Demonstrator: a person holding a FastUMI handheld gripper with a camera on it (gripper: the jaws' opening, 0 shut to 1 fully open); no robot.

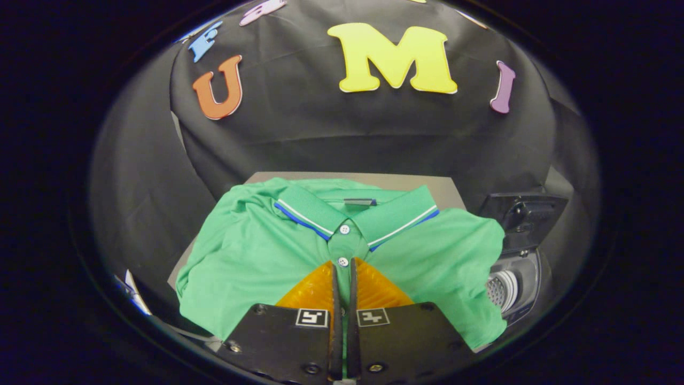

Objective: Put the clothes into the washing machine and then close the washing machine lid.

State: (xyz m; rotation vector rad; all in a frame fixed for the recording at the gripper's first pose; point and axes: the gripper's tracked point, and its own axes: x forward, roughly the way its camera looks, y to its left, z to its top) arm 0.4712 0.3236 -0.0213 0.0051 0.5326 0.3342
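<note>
Between nearly closed claw (342,267) fingers, smooth knit green polo (256,256) placket.

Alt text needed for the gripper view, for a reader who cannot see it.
The gripper has its fingers nearly together, pinching the button strip of a folded green polo shirt lying on a grey table. To the right of the shirt stands a small washing machine with its lid raised.
</note>
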